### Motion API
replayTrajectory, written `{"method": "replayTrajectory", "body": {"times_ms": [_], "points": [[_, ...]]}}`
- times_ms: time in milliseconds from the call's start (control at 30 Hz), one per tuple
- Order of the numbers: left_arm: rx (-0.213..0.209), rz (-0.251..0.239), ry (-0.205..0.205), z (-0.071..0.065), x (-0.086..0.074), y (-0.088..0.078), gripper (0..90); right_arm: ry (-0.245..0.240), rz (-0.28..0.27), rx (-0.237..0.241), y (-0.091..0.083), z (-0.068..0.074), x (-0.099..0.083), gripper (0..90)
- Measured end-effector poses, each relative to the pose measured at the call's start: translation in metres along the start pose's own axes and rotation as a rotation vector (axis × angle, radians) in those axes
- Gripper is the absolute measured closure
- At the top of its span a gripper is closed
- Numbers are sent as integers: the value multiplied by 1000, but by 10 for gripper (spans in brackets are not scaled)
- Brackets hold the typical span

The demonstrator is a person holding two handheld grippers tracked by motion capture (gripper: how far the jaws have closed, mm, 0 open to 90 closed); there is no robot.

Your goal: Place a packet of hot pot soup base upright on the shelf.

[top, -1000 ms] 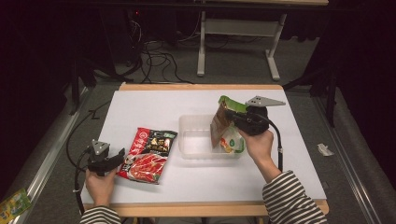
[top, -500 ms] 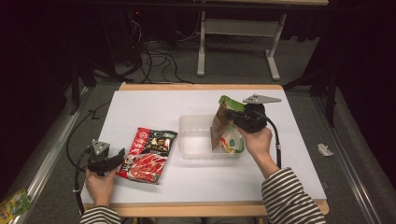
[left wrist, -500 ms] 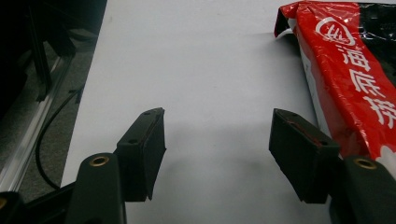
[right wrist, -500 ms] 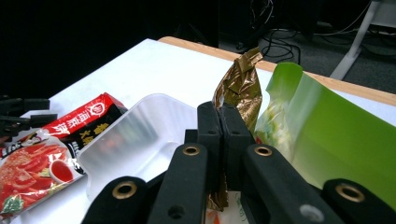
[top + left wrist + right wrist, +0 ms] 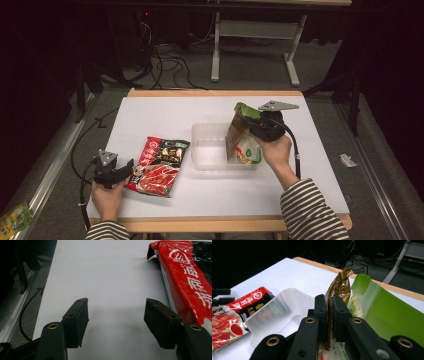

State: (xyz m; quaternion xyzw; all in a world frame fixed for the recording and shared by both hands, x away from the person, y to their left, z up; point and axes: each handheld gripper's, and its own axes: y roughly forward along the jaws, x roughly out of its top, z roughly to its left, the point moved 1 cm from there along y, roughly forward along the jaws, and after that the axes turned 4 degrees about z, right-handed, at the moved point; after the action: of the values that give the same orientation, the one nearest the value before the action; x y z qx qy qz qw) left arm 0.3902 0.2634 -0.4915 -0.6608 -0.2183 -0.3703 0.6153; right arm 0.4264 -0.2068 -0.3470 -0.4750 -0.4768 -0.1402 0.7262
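A green-and-brown snack bag [image 5: 243, 145] stands upright with its lower end inside a clear plastic tray [image 5: 200, 152] at mid-table. My right gripper [image 5: 248, 122] grips the bag's brown top edge [image 5: 340, 286] between its pads. Its jaws have just been opening a little, and the bag edge is still between them. A red hot-pot seasoning pouch [image 5: 161, 165] lies flat left of the tray. My left gripper [image 5: 131, 166] rests on the table at the pouch's left edge. In the left gripper view, the left gripper [image 5: 116, 315] is open, with bare table between its jaws and the red pouch [image 5: 185, 282] beside the right jaw.
The white table top [image 5: 165, 115] has a wooden rim. The clear tray [image 5: 279, 307] sits left of the bag in the right gripper view, with the red pouch [image 5: 234, 317] beyond it. Cables and a metal stand [image 5: 220, 45] are on the floor behind the table.
The right hand and bag have barely shifted over the tray. The left hand and the red pouch have stayed where they were.
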Motion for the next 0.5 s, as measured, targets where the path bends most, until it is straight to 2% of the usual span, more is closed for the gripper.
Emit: {"method": "replayTrajectory", "body": {"times_ms": [167, 233, 333, 500], "points": [[0, 1, 1, 0, 0, 0, 367, -32, 13, -23, 2, 2, 0, 865], [2, 0, 1, 0, 0, 0, 367, -30, 21, -28, 4, 1, 0, 865], [0, 0, 0, 0, 0, 0, 367, -16, 17, -19, 4, 0, 0, 843], [-1, 0, -1, 0, 0, 0, 367, -31, -2, -2, 2, 1, 0, 793]]}}
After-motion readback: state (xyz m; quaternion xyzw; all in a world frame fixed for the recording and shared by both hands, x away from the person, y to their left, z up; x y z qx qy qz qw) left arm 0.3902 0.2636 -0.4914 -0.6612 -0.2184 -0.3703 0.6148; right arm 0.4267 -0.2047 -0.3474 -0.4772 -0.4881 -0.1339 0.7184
